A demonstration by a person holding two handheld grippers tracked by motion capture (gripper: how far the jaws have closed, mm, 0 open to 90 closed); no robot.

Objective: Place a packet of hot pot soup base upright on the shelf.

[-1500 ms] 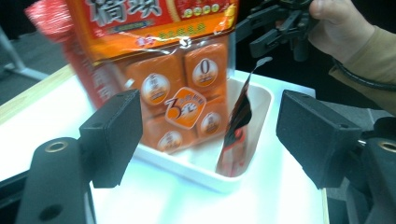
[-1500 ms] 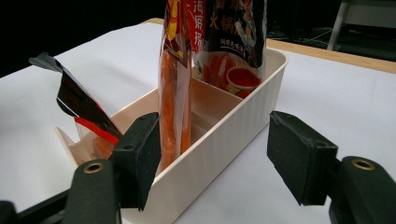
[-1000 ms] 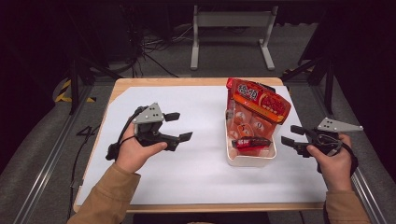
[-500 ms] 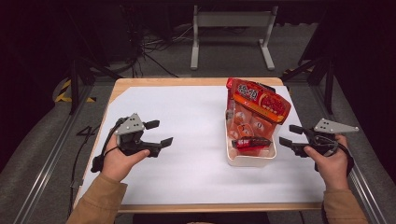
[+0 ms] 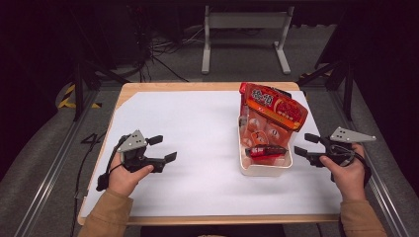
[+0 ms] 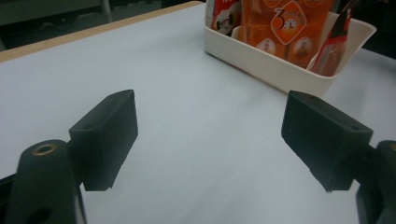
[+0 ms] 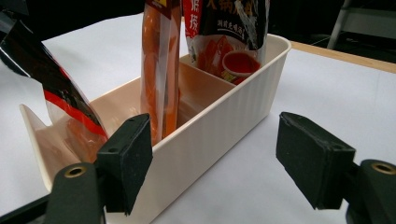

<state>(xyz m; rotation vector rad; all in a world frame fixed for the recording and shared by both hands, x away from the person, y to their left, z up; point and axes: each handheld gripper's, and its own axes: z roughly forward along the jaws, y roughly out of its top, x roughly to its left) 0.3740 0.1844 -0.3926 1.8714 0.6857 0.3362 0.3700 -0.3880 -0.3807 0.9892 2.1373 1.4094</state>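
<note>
A cream ribbed bin (image 5: 267, 169) (image 6: 280, 70) (image 7: 219, 121) stands on the white table cover at the right. It holds upright snack packets: a large red one (image 5: 274, 106) at the far end, an orange one (image 5: 262, 129) (image 7: 159, 65) in the middle, and a dark red one (image 5: 264, 149) (image 7: 44, 79) at the near end. My right gripper (image 5: 306, 144) (image 7: 212, 158) is open just right of the bin's near end, nothing between its jaws. My left gripper (image 5: 163, 148) (image 6: 210, 135) is open over bare cover at the left, pointing toward the bin.
The white cover (image 5: 197, 133) lies on a wooden table (image 5: 178, 86) with a metal frame around it. A grey stand (image 5: 244, 34) and cables (image 5: 163, 49) sit on the floor beyond the far edge.
My left gripper has drawn back toward the near left of the table, away from the bin. The right gripper has barely moved. The bin and packets stay put.
</note>
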